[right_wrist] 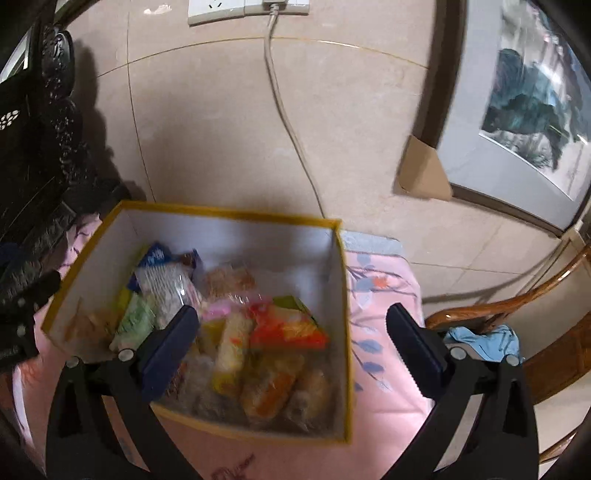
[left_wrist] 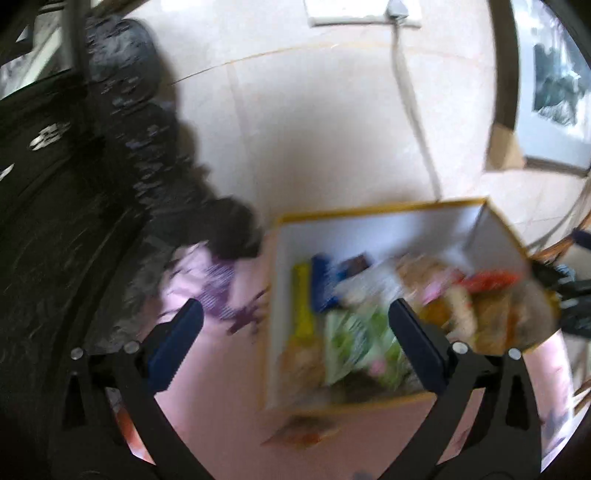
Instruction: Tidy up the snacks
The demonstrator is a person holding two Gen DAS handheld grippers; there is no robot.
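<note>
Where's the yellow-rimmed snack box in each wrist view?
Left wrist: yellow-rimmed snack box sits right of center, blurred, partly behind the right finger of the open left gripper.
Right wrist: box lies left of center, under the open right gripper.
Shared landmark: the white cable running down the wall behind the box.

A pink cloth printed with blue leaves and branches (right_wrist: 384, 332) is spread beneath, and beige tiled surface (right_wrist: 221, 129) is seen beyond it, where a white socket strip (right_wrist: 221, 11) is mounted at the top with a pale cable (right_wrist: 284, 110) plugged in and trailed downward. A framed picture (right_wrist: 524, 122) with a cardboard corner protector (right_wrist: 421, 170) is leaned at the right, and a curved wooden chair frame (right_wrist: 517, 306) with a light blue cloth (right_wrist: 484, 339) draped by it is seen lower right. Dark carved furniture (right_wrist: 33, 147) is set along the left edge.
</note>
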